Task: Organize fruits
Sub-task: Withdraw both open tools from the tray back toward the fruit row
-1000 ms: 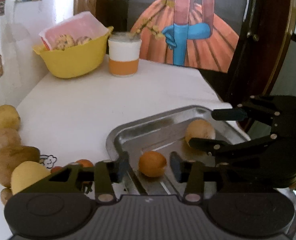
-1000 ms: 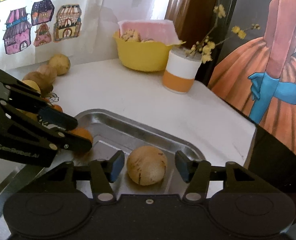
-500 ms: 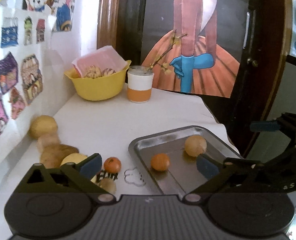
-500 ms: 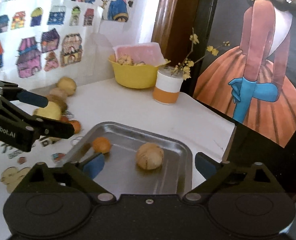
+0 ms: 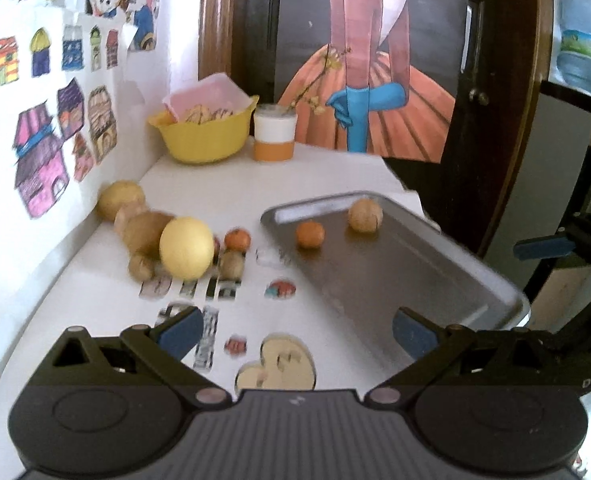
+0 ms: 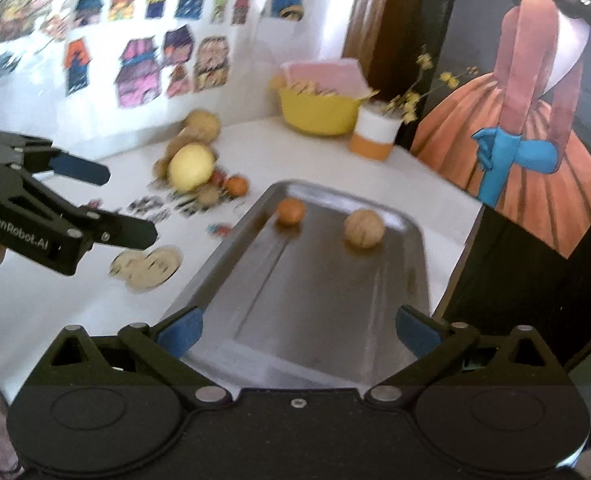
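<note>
We hold both claws spread wide and empty above the white tabletop (image 5: 303, 176). Ahead of our right claw (image 6: 297, 330) the metal tray (image 6: 319, 304) carries a small orange fruit (image 6: 291, 211) and a tan round fruit (image 6: 364, 228), apart from each other at its far end. Ahead and left of our left claw (image 5: 297, 330) lies the pile of remaining fruit, a big yellow one (image 5: 186, 247) foremost.
</note>
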Motion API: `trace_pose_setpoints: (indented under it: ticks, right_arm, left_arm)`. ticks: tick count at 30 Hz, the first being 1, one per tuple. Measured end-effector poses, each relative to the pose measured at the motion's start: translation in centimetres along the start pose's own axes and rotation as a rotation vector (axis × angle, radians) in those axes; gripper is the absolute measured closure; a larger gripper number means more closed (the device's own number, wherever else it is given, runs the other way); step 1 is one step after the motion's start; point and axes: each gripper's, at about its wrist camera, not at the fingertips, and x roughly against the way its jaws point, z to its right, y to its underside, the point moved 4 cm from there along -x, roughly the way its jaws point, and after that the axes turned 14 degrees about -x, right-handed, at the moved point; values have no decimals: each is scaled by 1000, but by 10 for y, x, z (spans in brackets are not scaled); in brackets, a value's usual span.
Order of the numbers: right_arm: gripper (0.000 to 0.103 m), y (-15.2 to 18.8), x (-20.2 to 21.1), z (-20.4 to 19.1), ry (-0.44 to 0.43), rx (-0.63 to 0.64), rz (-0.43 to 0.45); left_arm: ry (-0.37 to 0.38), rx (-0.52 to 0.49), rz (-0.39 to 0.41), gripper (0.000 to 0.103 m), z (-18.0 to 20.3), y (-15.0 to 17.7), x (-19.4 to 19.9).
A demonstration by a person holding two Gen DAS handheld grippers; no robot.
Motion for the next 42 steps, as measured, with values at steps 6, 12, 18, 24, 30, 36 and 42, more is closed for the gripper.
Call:
trace_pose_setpoints:
  ticks: [6, 12, 18, 24, 30, 36, 42]
  right_arm:
    - [1, 15, 11, -31, -29, 48, -47]
    - [1, 21, 7, -62, -94, 69, -95]
    - [1, 22, -8, -93, -154, 117, -115]
    - [1, 13, -27, -116, -152, 178, -72]
    - [1, -3, -52, -121, -144, 187, -40]
    - [1, -26, -77, -113, -137, 147, -18]
    - [1, -48, -100, -105, -138, 117, 2]
  left_arm:
    - [-9, 29, -59, 1, -11, 29, 15]
    - [-74, 42, -117, 1, -32, 51, 25]
    - [-140, 56, -166, 1, -59, 69, 31]
    - [-177, 97, -191, 1, -86, 78, 29]
    - [-199, 133, -182, 1, -110, 72, 16]
    - [-215, 139, -147, 1, -129, 54, -5]
    - [-222, 131, -129, 1, -141, 37, -32]
